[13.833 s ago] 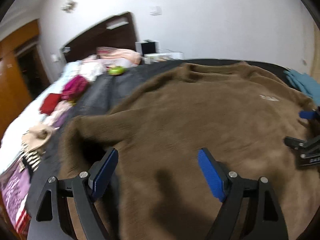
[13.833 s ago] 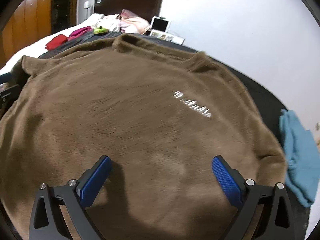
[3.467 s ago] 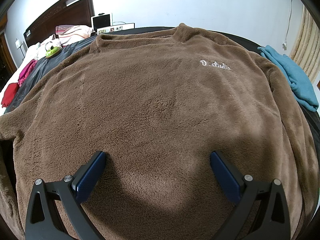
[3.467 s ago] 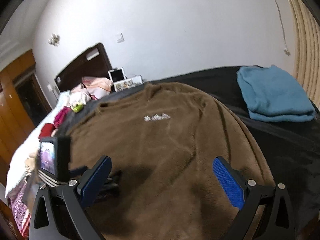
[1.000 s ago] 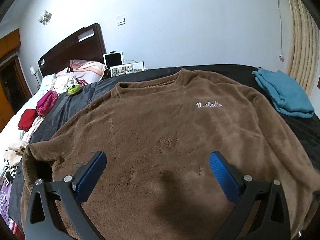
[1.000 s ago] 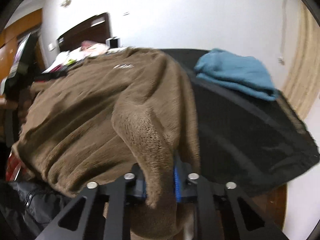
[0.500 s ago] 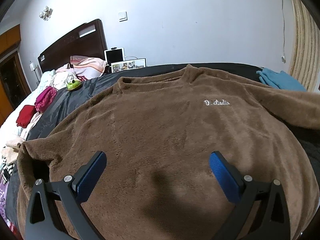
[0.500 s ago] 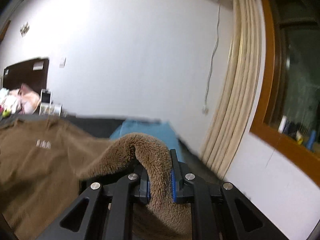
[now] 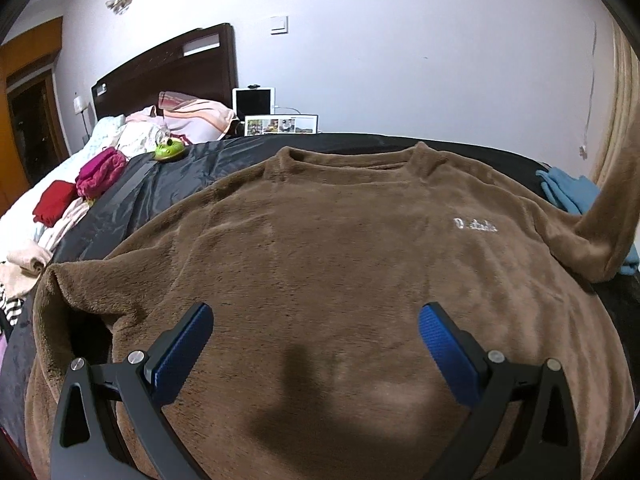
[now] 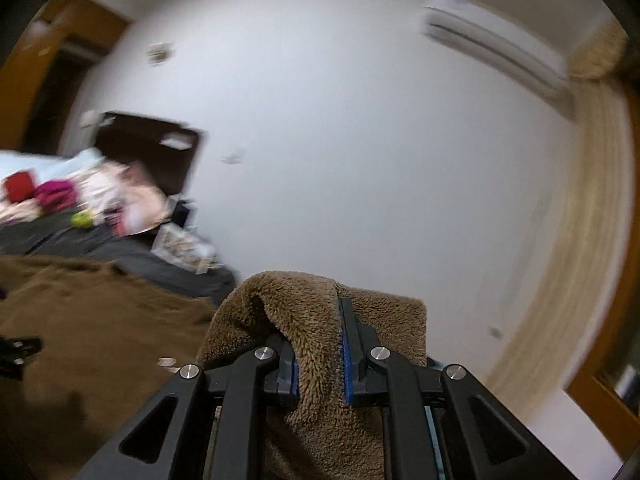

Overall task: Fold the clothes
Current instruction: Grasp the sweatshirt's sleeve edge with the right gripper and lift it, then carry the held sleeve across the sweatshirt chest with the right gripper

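Note:
A fuzzy brown sweater (image 9: 340,248) lies front-up on the black sheet (image 9: 192,164) of a bed, white lettering on its chest. My left gripper (image 9: 316,344) hovers open over its lower part, nothing between the blue pads. Its right sleeve (image 9: 612,220) rises steeply off the bed at the right edge of the left wrist view. My right gripper (image 10: 320,348) is shut on that sleeve's cuff (image 10: 316,320), held high and pointing toward the wall. The sweater's body (image 10: 92,332) spreads low on the left of the right wrist view, which is blurred.
A folded teal garment (image 9: 568,192) lies at the bed's right edge, partly behind the raised sleeve. Red and pink clothes (image 9: 92,180), a green toy (image 9: 170,151), pillows and a dark headboard (image 9: 168,76) sit far left. Curtains (image 10: 576,240) hang on the right.
My right gripper has swung up and leftward with the cuff, lifting the sleeve off the bed. My left gripper has shifted a little over the sweater, still open.

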`<state>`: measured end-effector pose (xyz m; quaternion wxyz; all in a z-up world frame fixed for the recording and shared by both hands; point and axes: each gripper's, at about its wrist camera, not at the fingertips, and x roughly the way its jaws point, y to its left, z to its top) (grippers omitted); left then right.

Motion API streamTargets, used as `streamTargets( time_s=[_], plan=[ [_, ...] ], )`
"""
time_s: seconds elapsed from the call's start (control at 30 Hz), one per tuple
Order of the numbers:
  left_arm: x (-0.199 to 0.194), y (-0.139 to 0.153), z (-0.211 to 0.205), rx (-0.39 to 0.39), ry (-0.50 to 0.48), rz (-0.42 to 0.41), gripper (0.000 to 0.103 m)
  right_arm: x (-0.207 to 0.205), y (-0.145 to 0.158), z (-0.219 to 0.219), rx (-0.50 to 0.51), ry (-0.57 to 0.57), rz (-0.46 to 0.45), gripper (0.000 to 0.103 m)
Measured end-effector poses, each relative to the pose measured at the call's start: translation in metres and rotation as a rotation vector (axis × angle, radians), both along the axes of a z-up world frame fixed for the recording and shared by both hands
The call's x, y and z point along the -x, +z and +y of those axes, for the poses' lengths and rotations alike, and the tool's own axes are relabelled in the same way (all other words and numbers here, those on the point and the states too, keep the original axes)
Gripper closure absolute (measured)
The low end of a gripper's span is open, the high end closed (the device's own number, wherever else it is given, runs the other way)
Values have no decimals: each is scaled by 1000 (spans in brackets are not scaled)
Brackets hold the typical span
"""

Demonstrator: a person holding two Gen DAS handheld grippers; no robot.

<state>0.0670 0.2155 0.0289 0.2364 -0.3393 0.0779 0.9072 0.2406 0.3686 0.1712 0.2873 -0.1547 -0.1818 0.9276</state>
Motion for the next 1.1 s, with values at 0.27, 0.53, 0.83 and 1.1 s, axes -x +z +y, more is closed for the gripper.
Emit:
streamTargets(
  time_s=[0.27,0.53,0.83,1.1],
  plan=[
    [13,-8,-8,-34,11,-40,0,93,-66,-42,62,248,-324,84],
    [21,-19,-7,-37,7,-80,0,113,-111,-69,7,333,-452,25],
    [23,-27,-4,-29,7,-109,0,111,-113,-67,59,364,-486,25],
    [23,-28,-3,-29,2,-117,0,108,-115,-74,38,387,-521,25]
  ],
)
